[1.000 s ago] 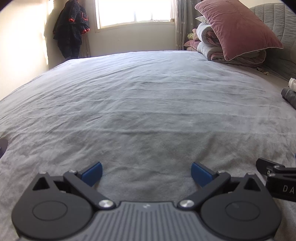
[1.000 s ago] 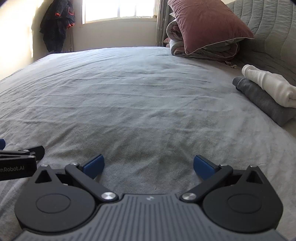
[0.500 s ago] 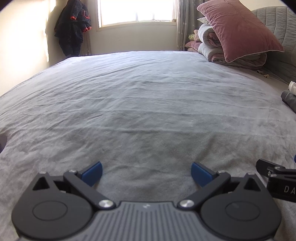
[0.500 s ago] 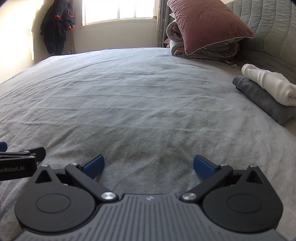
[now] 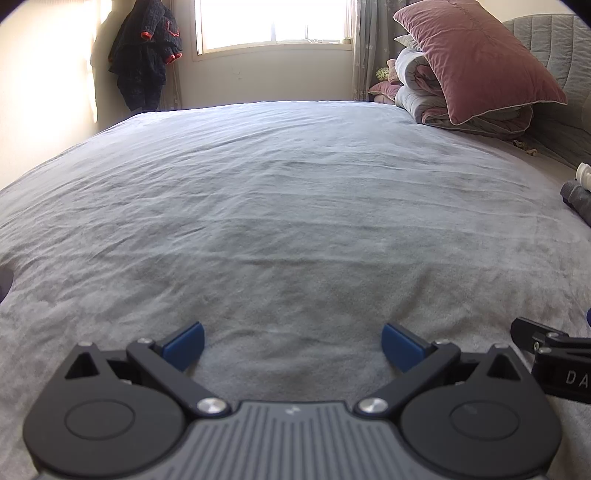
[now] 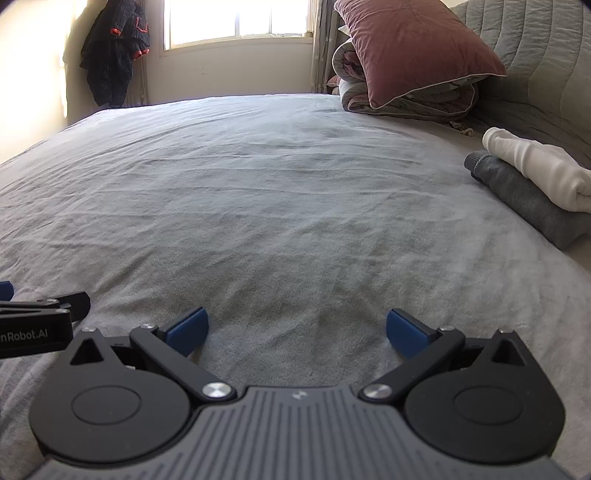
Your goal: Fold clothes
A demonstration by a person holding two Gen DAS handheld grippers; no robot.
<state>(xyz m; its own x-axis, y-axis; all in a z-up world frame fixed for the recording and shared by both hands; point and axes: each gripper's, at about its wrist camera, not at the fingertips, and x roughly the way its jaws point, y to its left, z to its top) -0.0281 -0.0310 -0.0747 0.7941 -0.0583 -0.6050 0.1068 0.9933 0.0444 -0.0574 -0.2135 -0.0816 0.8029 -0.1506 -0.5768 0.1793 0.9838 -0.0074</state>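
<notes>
Hovering low over the grey bedspread (image 5: 295, 206), the left tool (image 5: 291, 341) has its blue pads spread wide with nothing between them. The right tool (image 6: 297, 328) sits just beside it at the same height, spread equally wide and also empty. Both point level and forward along the bed, side by side, each catching the other's black housing at the edge of its view.

Nothing loose lies on the bedspread directly ahead of either tool. The only clothes within reach are further out, ahead and to the right of the right tool: a grey folded garment (image 6: 524, 199) with a white rolled garment (image 6: 535, 166) resting on top of it. Both already look folded, so an unfolded piece is probably out of view.

The fabric looks soft, light and limp; it will likely sag when lifted, so pinching a hem or corner with each tool seems best.

Beyond, a dusty pink pillow (image 6: 410, 48) leans on a folded duvet (image 6: 406, 99) by the quilted headboard (image 6: 539, 59). Farthest off, dark clothing (image 5: 146, 55) hangs beside the window (image 5: 273, 22).
</notes>
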